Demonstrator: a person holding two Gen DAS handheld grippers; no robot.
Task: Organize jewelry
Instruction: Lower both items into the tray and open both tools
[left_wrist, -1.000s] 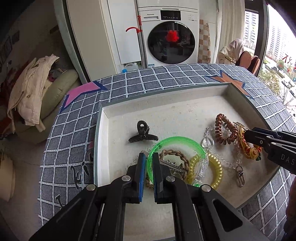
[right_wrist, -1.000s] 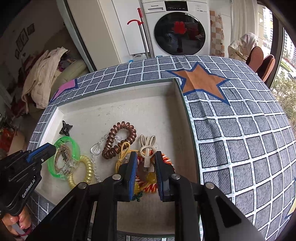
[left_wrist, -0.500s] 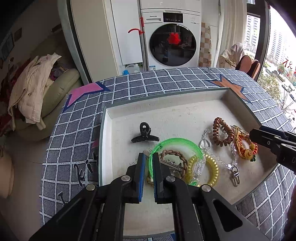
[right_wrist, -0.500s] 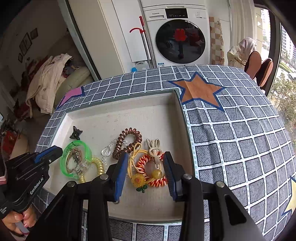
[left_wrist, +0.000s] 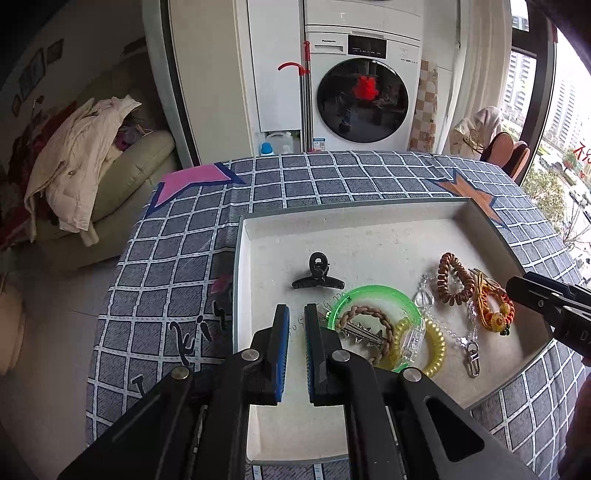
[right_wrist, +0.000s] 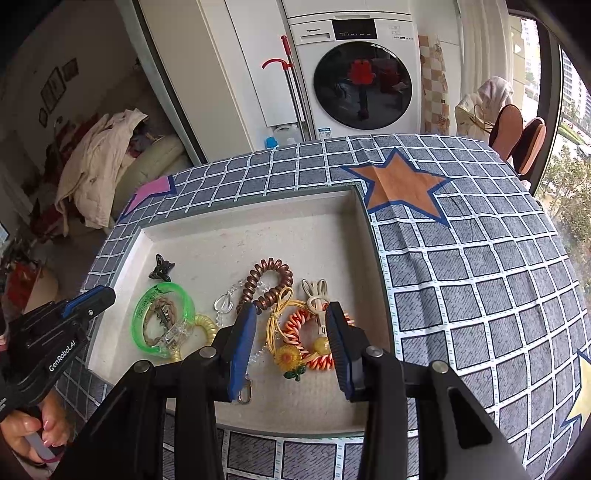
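A shallow white tray (left_wrist: 369, 229) (right_wrist: 258, 229) holds the jewelry. Inside lie a black claw clip (left_wrist: 317, 275) (right_wrist: 161, 267), a green bangle (left_wrist: 373, 295) (right_wrist: 142, 321) around a braided bracelet, a yellow coil tie (left_wrist: 436, 341), a brown coil tie (left_wrist: 452, 280) (right_wrist: 271, 282), a crystal chain (left_wrist: 467, 338) and an orange-red coil with a sunflower charm (right_wrist: 295, 332). My left gripper (left_wrist: 296, 325) is nearly shut, empty, just left of the bangle. My right gripper (right_wrist: 290, 332) is open above the orange coil, touching nothing.
The tray sits on a grey checked cloth with an orange star (right_wrist: 400, 184) and a pink star (left_wrist: 184, 184). A washing machine (left_wrist: 364, 88), a sofa with clothes (left_wrist: 92, 166) and chairs (right_wrist: 517, 133) stand behind the table.
My right gripper opened, let go of the orange-red coil tie and drew back upward. My left gripper also pulled back and left, away from the green bangle.
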